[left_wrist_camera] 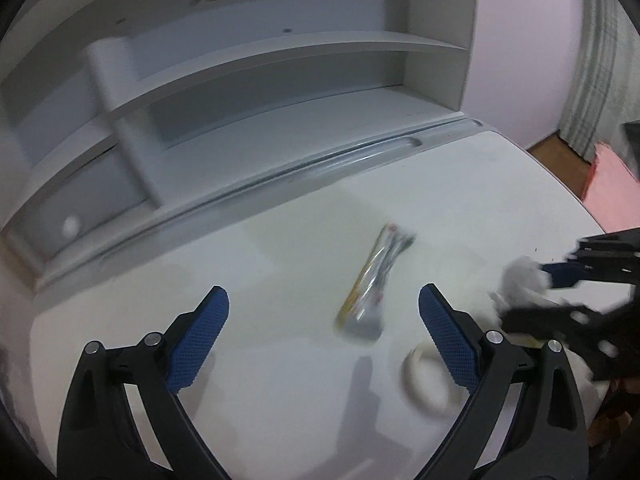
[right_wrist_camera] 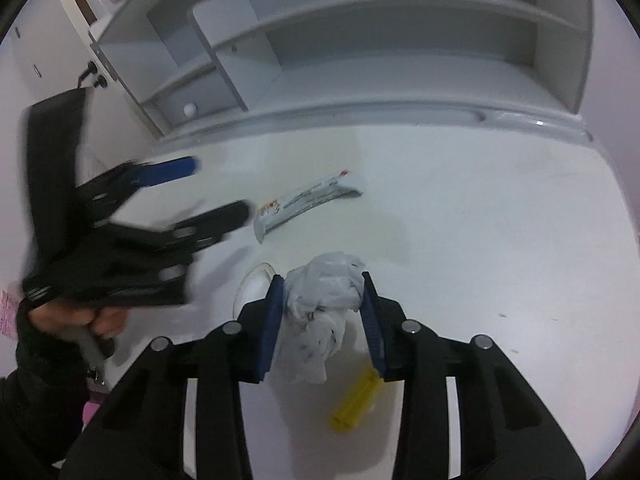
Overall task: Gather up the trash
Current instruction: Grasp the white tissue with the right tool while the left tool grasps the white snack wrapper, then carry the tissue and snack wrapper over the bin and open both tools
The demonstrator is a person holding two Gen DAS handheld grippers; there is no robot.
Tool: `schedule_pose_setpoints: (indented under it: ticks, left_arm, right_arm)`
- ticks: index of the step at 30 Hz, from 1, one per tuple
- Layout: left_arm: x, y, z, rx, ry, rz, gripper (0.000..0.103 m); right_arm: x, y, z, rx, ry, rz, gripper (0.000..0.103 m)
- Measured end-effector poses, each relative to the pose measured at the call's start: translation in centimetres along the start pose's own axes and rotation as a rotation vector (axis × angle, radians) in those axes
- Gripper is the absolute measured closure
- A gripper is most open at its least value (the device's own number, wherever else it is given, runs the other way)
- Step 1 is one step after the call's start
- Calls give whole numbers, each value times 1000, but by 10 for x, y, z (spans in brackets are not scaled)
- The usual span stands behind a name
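A crumpled white tissue [right_wrist_camera: 324, 300] sits between the blue pads of my right gripper [right_wrist_camera: 322, 300], which press it from both sides just above the white desk [right_wrist_camera: 480, 240]. In the left wrist view the same tissue [left_wrist_camera: 520, 276] shows at the far right, held in the right gripper [left_wrist_camera: 526, 294]. A long silver and yellow snack wrapper [left_wrist_camera: 372, 280] lies flat on the desk just ahead of my left gripper [left_wrist_camera: 324, 300], whose jaws stand wide with nothing between them. From the right wrist, the wrapper [right_wrist_camera: 308, 204] lies right of the blurred left gripper [right_wrist_camera: 216, 190].
A white ring-shaped roll [left_wrist_camera: 424, 376] lies near the left gripper's right finger. A yellow object [right_wrist_camera: 356, 404] lies under the right gripper. A white shelf unit [left_wrist_camera: 280, 80] backs the desk. A gloved hand [right_wrist_camera: 80, 316] holds the left gripper. A pink object [left_wrist_camera: 612, 184] stands beyond the desk's right edge.
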State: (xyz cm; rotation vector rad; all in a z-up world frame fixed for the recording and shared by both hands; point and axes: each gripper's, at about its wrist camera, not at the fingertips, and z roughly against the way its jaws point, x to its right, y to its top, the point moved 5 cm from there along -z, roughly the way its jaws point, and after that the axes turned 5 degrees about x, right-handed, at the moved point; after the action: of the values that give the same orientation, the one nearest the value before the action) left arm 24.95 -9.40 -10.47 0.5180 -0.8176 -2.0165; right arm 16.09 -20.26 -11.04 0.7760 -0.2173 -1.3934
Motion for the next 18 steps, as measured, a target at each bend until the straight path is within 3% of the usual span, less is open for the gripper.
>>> schedule_pose_setpoints:
  ticks: [3,5,7,9,10,11,13,18]
  left_arm:
    - [16,7,-23,-41,-25,-36,30]
    - [24,6,-36,-75,-29,-56,47]
    - [33,4,-45,-110,-13,-95,52]
    - [41,2,-49,-118,-10,-118,63]
    - [43,2,-49,-125,-20,-112,83]
    - [45,2,-48,-144,-30,-96,88]
    - [52,8,-41,-137,-31,-75,89]
    - [126,32,7,-11,-68,-166,89]
  right_arm:
    - [11,-2,21,28,-18,-3,66]
    - [17,-6,31,41,-29,-15,66]
    - [30,-12,47,60,-41,-28,66]
    - [40,-17,61,76,-54,-39,66]
    - [47,-21,70,85,-65,-45,66]
    - [54,-26,81,95,-76,-52,66]
    - [71,-39,104,115,-99,-66,66]
    - [131,-86,175,190,-219,-145,66]
